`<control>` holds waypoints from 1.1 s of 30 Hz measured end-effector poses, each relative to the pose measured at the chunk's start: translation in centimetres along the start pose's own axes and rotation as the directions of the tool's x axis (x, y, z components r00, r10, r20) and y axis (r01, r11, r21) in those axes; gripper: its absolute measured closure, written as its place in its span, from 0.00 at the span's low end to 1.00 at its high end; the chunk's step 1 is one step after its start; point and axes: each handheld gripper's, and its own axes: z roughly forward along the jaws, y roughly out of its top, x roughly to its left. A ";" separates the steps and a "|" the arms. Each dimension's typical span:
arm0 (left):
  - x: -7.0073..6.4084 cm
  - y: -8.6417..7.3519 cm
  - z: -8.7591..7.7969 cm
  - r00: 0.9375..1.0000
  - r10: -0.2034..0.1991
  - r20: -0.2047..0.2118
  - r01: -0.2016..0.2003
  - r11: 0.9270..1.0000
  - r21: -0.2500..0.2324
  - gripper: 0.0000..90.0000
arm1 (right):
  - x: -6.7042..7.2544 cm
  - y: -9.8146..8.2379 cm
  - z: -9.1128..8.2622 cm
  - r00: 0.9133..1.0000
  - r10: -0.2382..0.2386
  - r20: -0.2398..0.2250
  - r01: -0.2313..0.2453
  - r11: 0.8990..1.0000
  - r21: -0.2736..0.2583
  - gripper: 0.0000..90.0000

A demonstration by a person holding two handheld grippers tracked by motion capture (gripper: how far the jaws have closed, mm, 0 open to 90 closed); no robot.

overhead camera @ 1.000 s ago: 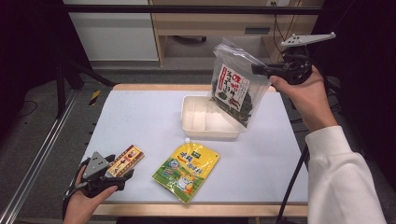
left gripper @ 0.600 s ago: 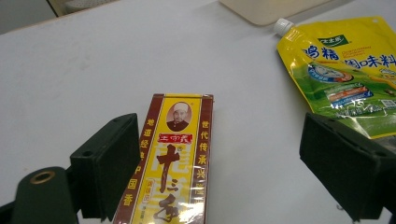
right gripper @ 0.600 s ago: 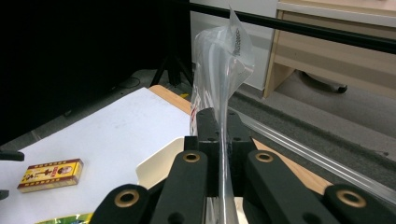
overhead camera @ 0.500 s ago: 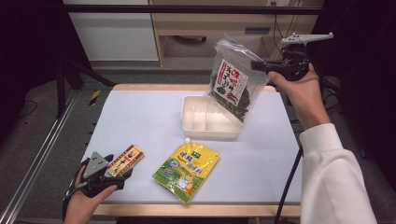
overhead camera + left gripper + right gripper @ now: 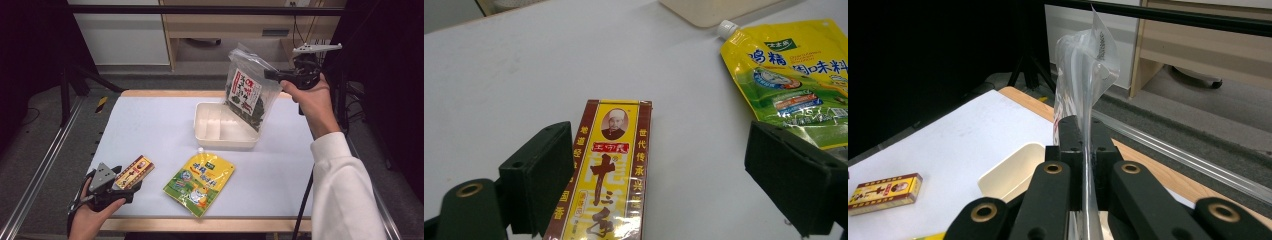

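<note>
Seaweed bag (image 5: 247, 95) hung above the white tray (image 5: 210, 131), pinched at its top edge by the right hand-held gripper (image 5: 272, 76), not yet set inside. Left hand-held gripper (image 5: 674, 175) stood apart around the spice box (image 5: 609, 175), ungrasped on the desk (image 5: 150, 125).

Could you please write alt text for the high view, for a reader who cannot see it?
The right gripper holds a clear seaweed bag over a cream tray. The open left gripper rests around a spice box, beside a yellow pouch.
</note>
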 end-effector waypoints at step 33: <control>0.0 0.0 0.1 1.000 0.007 0.011 -0.007 1.000 0.004 0.13 | -1.8 -3.0 1.3 0.998 0.055 0.019 -0.055 0.998 -0.014 0.99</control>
